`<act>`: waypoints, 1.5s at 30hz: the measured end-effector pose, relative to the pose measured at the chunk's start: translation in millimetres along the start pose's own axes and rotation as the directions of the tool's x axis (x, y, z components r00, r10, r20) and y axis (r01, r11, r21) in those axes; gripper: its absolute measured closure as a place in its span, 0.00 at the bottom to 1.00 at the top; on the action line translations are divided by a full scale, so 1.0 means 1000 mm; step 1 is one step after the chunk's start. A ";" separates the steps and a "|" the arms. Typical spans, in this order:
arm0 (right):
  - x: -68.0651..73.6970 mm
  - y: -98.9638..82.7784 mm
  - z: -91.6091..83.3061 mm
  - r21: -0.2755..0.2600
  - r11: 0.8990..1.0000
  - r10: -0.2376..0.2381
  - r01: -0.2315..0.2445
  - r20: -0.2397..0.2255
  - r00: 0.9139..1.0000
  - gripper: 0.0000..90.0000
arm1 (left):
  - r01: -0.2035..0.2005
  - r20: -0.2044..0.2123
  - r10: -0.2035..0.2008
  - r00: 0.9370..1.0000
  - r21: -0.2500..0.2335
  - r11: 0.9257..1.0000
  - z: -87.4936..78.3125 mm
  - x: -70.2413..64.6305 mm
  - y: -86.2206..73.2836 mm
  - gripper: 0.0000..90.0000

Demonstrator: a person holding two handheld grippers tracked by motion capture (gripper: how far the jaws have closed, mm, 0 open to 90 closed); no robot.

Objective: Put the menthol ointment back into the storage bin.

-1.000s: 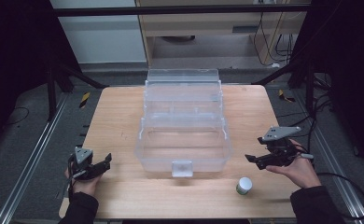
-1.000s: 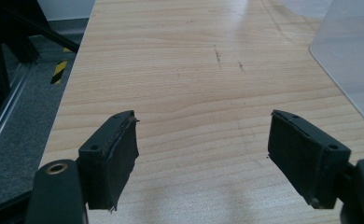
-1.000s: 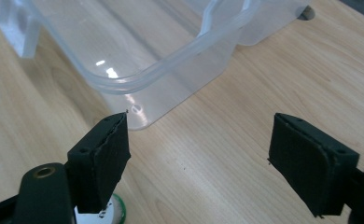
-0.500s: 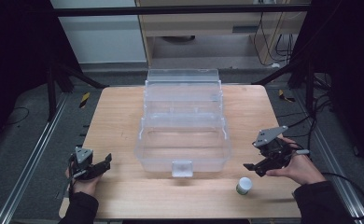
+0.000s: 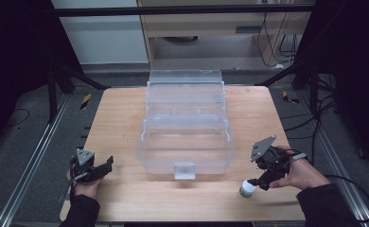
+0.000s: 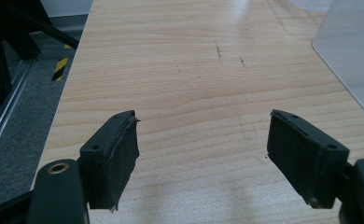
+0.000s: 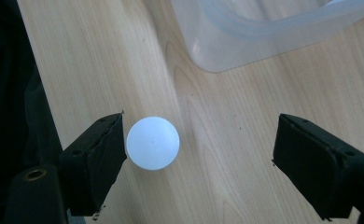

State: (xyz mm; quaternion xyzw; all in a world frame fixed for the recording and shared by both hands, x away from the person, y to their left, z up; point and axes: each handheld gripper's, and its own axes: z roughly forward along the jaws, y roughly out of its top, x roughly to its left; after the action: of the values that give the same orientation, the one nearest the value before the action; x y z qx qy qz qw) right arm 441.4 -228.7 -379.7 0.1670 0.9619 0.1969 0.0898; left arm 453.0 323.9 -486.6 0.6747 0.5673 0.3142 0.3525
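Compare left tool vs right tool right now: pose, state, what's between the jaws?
1. The left tool sits near the table's front left corner; the right tool is at the front right, beside the clear box.
2. Bare wood lies between the left tool's jaws; the right tool's jaws straddle the white-capped bottle, which sits close to one jaw.
Shared: both open, both hand-held.

Your table [image 5: 126,118] evenly lit amid dark surroundings; mild glare, soft shadows, slightly soft gripper views.

Tiered box [image 5: 186,137] mid-table, my left claw [image 5: 97,169] at its near left, small bottle [image 5: 247,188] near right (between my right claw's [image 5: 260,178] jaws)
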 end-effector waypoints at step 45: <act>0.015 0.002 0.057 0.217 0.968 -0.100 0.129 -0.143 0.985 0.51 | -0.016 0.001 0.016 1.000 0.017 1.000 0.001 -0.001 0.000 0.28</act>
State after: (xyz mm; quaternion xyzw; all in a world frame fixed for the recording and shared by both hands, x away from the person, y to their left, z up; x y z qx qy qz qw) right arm 441.6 -201.7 -432.6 0.1070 0.9899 0.0917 0.0184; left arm 453.8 322.6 -487.8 0.6825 0.5643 0.3117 0.3444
